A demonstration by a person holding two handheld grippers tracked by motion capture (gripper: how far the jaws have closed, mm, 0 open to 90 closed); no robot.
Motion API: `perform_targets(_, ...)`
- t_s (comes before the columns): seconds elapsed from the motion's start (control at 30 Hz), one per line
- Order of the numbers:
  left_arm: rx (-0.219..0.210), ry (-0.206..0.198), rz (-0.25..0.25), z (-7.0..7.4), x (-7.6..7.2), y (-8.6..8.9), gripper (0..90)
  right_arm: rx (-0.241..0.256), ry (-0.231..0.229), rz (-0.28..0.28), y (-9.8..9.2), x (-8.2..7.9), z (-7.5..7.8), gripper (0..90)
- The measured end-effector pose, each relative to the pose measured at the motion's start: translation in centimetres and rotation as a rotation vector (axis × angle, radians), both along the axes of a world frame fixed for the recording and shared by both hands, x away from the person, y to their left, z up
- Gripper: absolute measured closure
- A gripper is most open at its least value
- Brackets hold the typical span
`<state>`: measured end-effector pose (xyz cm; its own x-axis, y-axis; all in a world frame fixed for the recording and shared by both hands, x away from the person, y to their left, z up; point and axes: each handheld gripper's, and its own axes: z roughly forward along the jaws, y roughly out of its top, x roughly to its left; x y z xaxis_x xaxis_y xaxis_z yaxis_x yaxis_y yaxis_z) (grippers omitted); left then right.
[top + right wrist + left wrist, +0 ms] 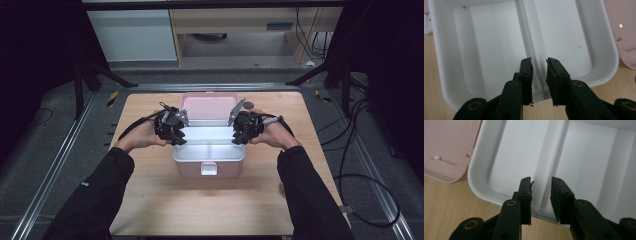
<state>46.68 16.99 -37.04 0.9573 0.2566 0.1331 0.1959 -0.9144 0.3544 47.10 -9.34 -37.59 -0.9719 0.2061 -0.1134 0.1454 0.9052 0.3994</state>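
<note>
I see the wooden worktop (210, 200) taking up the middle of the high view, with grey floor and metal rails around it and a pale cabinet beyond the far edge. A small dark round thing (248, 106) lies on the wood near the far right corner of the box; I cannot tell what it is.

On the worktop, toward its far half, sits the pink storage box (208, 169), its latch facing me and its pink lid (209, 106) swung open and standing up behind it. Seated in the box top is a white tray (208, 150) split by a central divider (208, 143) into two compartments, both bare white inside.

My two arms in dark sleeves come in from the bottom. The left tool (175, 134) hangs at the tray's left rim and the right tool (239, 134) at its right rim, so the box lies between them, nothing standing between either tool and the tray.

In the left gripper view the left tool (541, 192) has its jaws apart, straddling the line of the divider (550, 175) above the rim, gripping nothing; the lid (449, 147) shows at upper left. In the right gripper view the right tool (539, 75) is likewise parted over the divider (530, 37), with the tray wall (439, 62) to the left.
</note>
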Motion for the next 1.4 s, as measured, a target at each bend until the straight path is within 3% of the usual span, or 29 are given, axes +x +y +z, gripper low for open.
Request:
perform_targets(0.1,0.010,0.011,-0.028,-0.2,0.3,-0.1,72.0,-0.046,0.016,0.039,0.6,0.0,-0.4,78.4)
perform_targets(0.3,0.048,0.028,-0.073,-0.6,0.5,-0.5,75.7,-0.098,0.018,0.056,1.1,0.5,-0.3,83.8)
perform_targets(0.43,0.030,0.052,-0.072,-0.6,0.7,-0.3,80.2,-0.121,0.044,0.058,1.3,0.8,-0.2,84.3)
perform_targets(0.73,0.150,0.069,-0.147,-0.3,1.3,-1.4,84.9,-0.117,0.099,0.054,1.3,1.4,-0.1,85.7)
perform_targets(1.0,0.150,0.061,-0.162,0.1,1.5,-1.3,85.4,-0.112,0.106,0.057,1.3,1.4,0.2,87.2)
perform_targets(1.2,0.137,0.026,-0.168,1.2,1.1,-1.0,86.3,-0.090,0.071,0.069,1.2,1.0,1.1,87.5)
perform_targets(1.33,0.128,0.007,-0.170,2.7,0.6,-1.0,86.9,-0.088,0.038,0.073,1.0,0.4,2.6,87.3)
perform_targets(1.37,0.118,0.004,-0.168,3.2,0.4,-0.9,86.9,-0.088,0.038,0.073,1.0,0.4,2.6,87.3)
perform_targets(1.4,0.088,0.004,-0.172,4.1,-0.2,-0.7,87.2,-0.081,0.026,0.072,0.8,0.1,3.6,87.0)
